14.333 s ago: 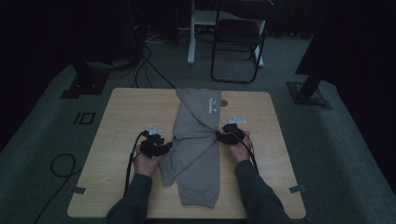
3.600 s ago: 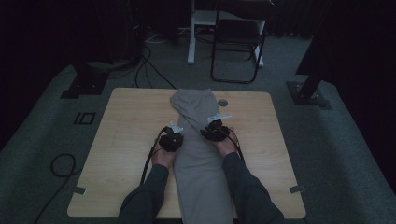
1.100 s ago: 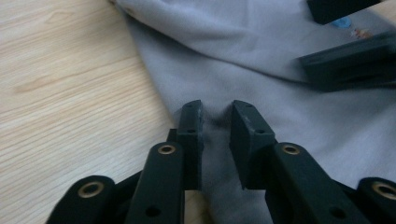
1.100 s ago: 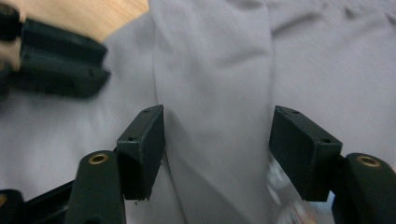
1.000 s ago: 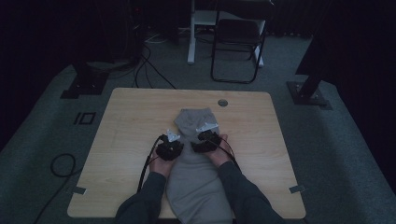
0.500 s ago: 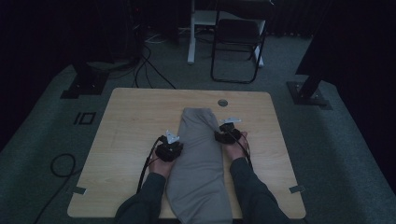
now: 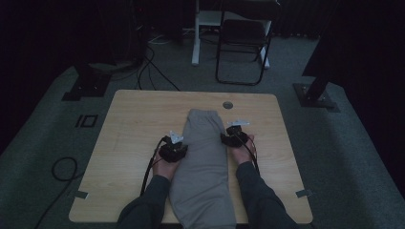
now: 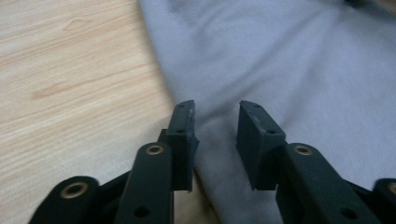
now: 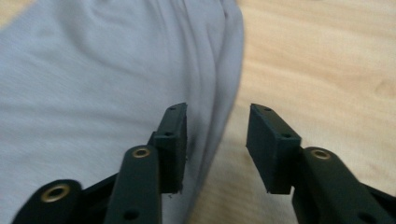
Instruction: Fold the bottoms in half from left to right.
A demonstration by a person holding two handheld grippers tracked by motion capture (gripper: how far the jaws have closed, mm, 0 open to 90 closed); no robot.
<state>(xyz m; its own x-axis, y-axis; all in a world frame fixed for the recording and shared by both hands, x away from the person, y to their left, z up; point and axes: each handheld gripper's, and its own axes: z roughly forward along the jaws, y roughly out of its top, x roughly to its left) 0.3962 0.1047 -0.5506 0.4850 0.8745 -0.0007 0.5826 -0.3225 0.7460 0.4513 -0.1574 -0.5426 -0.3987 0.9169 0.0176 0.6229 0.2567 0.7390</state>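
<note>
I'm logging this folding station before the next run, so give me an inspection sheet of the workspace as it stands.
Surface: light wooden table, with a round grommet hole near the far edge.
Job's things: grey garment folded into a long strip down the middle, its near end overhanging the table's near edge.
Clutter: nothing seen on the table.
Grippers: left gripper open at the strip's left edge; right gripper open at its right edge; neither grips cloth.
Cables: black gripper cables trail back along the forearms; loose floor cables left of the table.
Surroundings: dark carpet, folding chair beyond the table, stand bases at both sides.
</note>
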